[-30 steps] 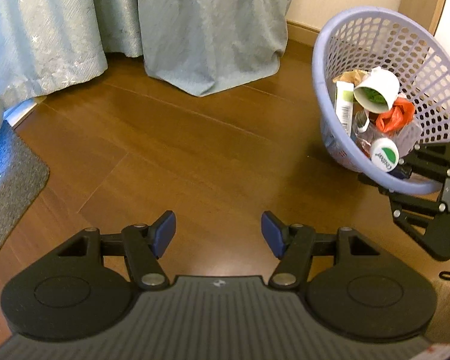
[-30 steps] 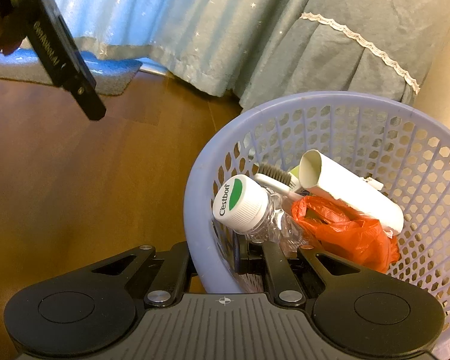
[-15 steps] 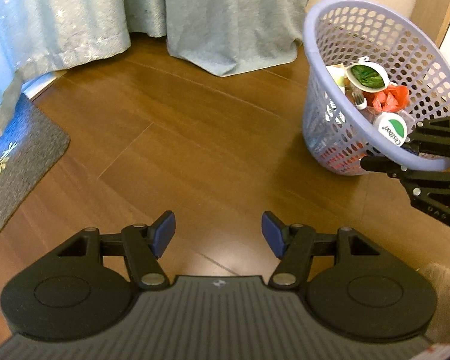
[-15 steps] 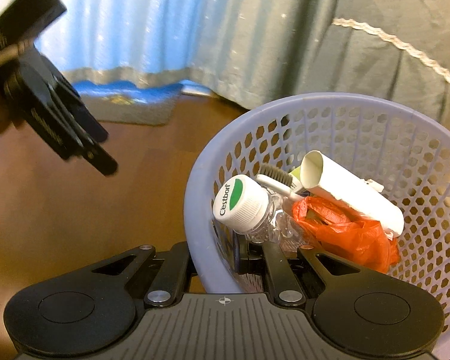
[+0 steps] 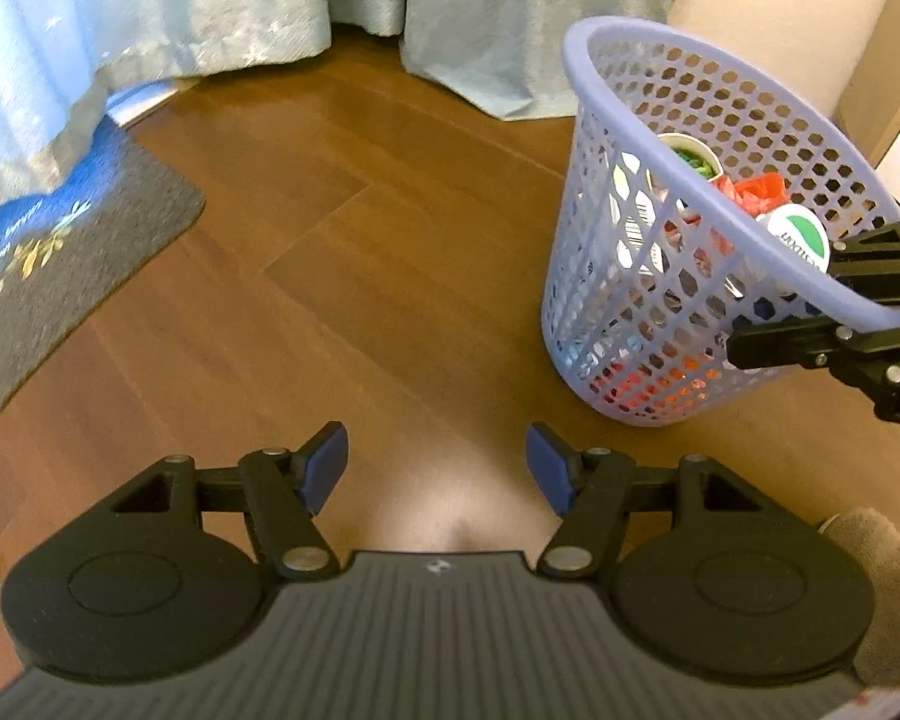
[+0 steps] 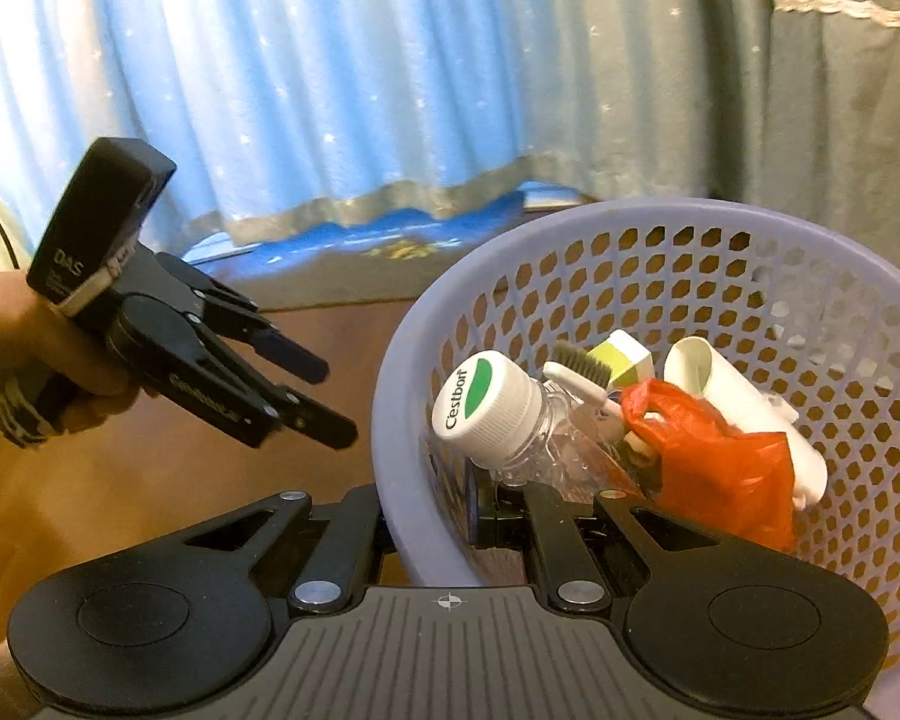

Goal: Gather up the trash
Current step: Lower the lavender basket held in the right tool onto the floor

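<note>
A lilac mesh basket (image 5: 642, 324) stands on the wooden floor at the right of the left wrist view. It holds a clear bottle with a white and green cap (image 6: 486, 402), an orange plastic bag (image 6: 714, 468), a white tube (image 6: 744, 396), a toothbrush (image 6: 576, 366) and other scraps. My right gripper (image 6: 432, 516) is shut on the basket's near rim (image 6: 402, 372), one finger outside and one inside; it also shows as the right gripper (image 5: 870, 306). My left gripper (image 5: 437, 468) hangs open over bare floor, left of the basket, holding nothing.
A grey and blue mat (image 5: 60, 252) lies at the left. Pale blue curtains (image 5: 210, 12) reach the floor along the back. A cream wall (image 5: 780, 30) rises behind the basket. A hand (image 6: 30, 348) holds the left gripper (image 6: 330, 402).
The basket, tilted a second ago, has swung to stand nearly upright in the right gripper's grip. The left gripper has drawn back from it, staying open.
</note>
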`<action>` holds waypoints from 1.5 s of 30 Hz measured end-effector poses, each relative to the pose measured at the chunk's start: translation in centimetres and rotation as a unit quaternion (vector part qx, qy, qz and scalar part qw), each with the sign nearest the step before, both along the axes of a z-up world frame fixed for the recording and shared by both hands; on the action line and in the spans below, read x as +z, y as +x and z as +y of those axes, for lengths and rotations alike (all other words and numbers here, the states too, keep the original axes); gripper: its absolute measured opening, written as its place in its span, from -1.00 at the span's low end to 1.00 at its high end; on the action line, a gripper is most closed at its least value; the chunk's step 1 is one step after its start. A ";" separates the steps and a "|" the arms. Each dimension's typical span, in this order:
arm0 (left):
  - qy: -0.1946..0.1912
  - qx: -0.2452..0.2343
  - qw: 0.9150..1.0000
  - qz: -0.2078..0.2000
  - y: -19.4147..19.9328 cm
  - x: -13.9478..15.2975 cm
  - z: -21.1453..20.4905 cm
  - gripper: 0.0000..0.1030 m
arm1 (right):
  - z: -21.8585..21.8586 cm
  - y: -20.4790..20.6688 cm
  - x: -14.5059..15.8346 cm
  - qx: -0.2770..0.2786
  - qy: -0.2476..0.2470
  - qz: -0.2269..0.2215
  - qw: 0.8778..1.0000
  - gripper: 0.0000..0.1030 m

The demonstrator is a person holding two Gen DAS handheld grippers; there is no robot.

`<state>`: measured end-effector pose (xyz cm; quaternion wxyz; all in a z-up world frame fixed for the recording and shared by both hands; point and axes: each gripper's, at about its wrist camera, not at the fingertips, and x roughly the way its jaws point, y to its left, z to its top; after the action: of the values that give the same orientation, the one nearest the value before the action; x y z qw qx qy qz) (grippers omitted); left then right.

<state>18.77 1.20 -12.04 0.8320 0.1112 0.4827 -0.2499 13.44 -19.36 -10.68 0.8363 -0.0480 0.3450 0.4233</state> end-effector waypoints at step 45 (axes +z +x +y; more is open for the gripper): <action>-0.013 0.043 0.998 -0.032 -3.4 12.9 -4.0 0.97 | -2.2 0.6 12.0 0.063 -0.068 -0.050 0.994 0.00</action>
<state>15.37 -2.76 0.88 0.8584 0.0879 0.4567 -0.2165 14.00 -21.52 1.28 0.8189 -0.1478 0.3266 0.4482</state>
